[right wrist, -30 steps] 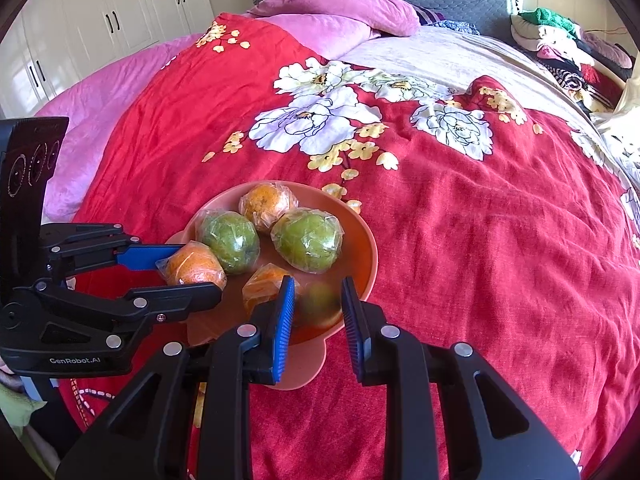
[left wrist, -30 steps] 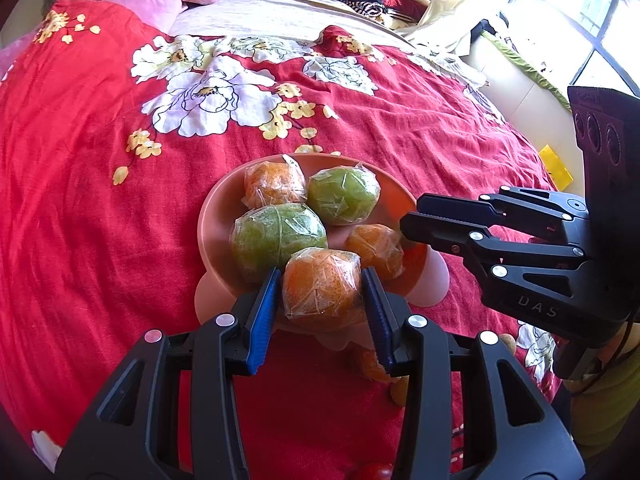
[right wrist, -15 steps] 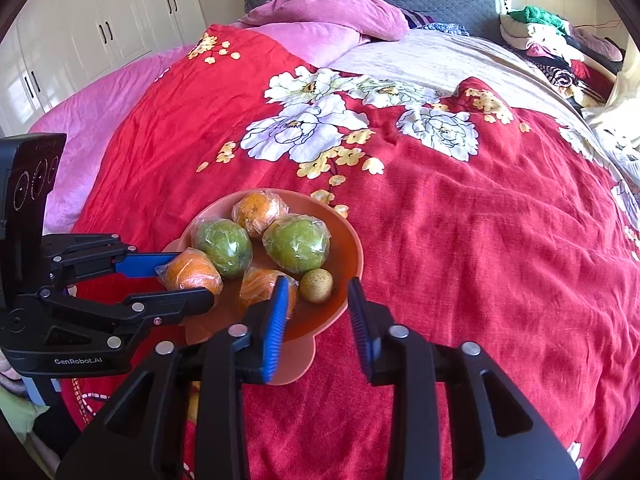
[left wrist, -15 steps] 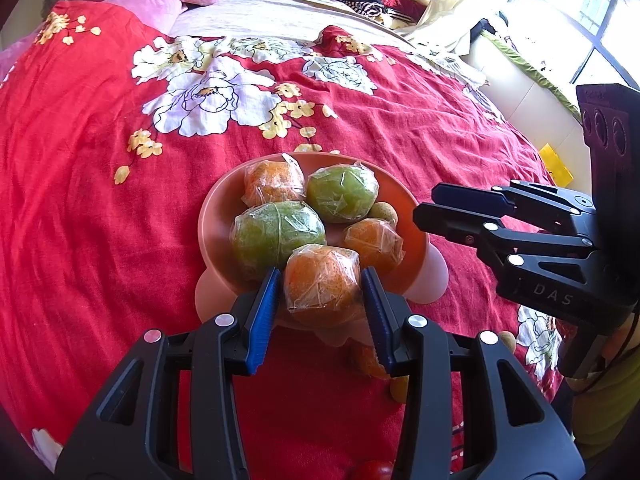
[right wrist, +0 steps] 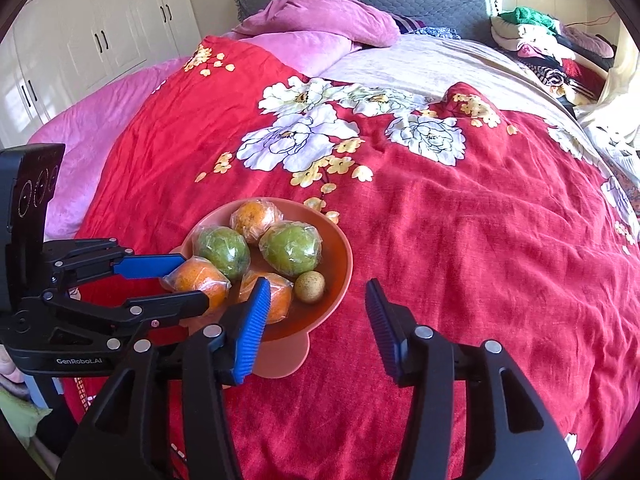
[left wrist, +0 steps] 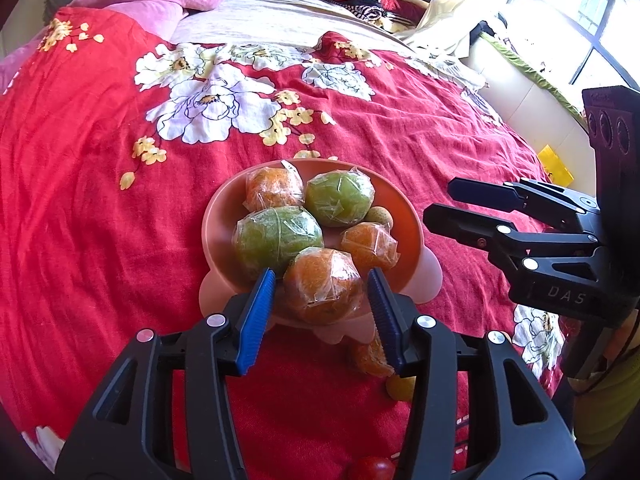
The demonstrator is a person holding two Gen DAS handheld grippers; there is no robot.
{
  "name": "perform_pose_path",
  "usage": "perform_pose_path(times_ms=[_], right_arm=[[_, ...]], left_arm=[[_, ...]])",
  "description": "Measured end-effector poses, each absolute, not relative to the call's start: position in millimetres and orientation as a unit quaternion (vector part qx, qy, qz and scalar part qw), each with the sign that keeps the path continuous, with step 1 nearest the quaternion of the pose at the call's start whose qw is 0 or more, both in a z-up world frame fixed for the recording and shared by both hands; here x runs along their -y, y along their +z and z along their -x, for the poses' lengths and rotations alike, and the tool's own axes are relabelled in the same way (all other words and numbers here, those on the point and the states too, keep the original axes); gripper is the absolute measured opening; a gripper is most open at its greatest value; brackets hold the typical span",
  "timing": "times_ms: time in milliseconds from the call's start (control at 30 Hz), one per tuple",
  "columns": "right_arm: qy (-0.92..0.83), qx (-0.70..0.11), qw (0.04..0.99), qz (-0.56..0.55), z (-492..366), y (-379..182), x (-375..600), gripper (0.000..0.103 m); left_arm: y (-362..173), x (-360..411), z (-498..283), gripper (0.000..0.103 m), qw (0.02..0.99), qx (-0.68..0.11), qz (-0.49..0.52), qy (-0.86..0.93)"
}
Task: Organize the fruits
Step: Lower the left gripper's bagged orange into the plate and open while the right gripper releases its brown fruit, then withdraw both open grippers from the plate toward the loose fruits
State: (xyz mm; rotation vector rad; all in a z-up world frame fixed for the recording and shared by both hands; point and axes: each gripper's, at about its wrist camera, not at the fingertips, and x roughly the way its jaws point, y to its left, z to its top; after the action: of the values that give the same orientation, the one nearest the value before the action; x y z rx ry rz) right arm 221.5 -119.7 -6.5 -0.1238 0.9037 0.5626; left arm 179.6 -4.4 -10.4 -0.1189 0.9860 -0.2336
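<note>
An orange-pink bowl (left wrist: 412, 232) sits on the red floral bedspread and holds wrapped oranges, two wrapped green fruits (left wrist: 276, 236) and a small brown kiwi (right wrist: 309, 287). My left gripper (left wrist: 322, 300) stands at the bowl's near rim with a wrapped orange (left wrist: 324, 288) between its blue pads; a small gap shows on each side. My right gripper (right wrist: 314, 328) is open and empty, to the right of the bowl (right wrist: 340, 256) and above the bedspread. It also shows in the left wrist view (left wrist: 460, 206).
Loose fruit lies on the bedspread near the bowl: a wrapped orange (left wrist: 370, 358), a yellow fruit (left wrist: 400, 388) and a red one (left wrist: 370, 470). Pink pillows (right wrist: 320, 24) and piled clothes (right wrist: 536, 36) lie at the bed's head. White wardrobe doors (right wrist: 80, 40) stand left.
My right gripper let go of the kiwi into the bowl, opened wide and drew back to the right. My left gripper's pads loosened around the wrapped orange at the bowl's near rim.
</note>
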Motion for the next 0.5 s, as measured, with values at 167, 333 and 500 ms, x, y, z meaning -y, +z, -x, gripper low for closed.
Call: perform_pose_path(times_ms=[167, 333, 500], right_arm=[[0.264, -0.428, 0.863, 0.054, -220.2, -2.9, 123.7, 0.056], [0.262, -0.423, 0.866, 0.051, -217.3, 0.7, 126.4, 0.062], [0.26, -0.42, 0.868, 0.049, -214.3, 3.8, 128.4, 0.067]], left_arm=[[-7.1, 3.3, -177.5, 0.046, 0.875, -0.468, 0.059, -0.109], [-3.8, 1.0, -174.5, 0.053, 0.876, -0.465, 0.063, -0.106], [0.1, -0.8, -170.8, 0.064, 0.88, -0.461, 0.063, -0.1]])
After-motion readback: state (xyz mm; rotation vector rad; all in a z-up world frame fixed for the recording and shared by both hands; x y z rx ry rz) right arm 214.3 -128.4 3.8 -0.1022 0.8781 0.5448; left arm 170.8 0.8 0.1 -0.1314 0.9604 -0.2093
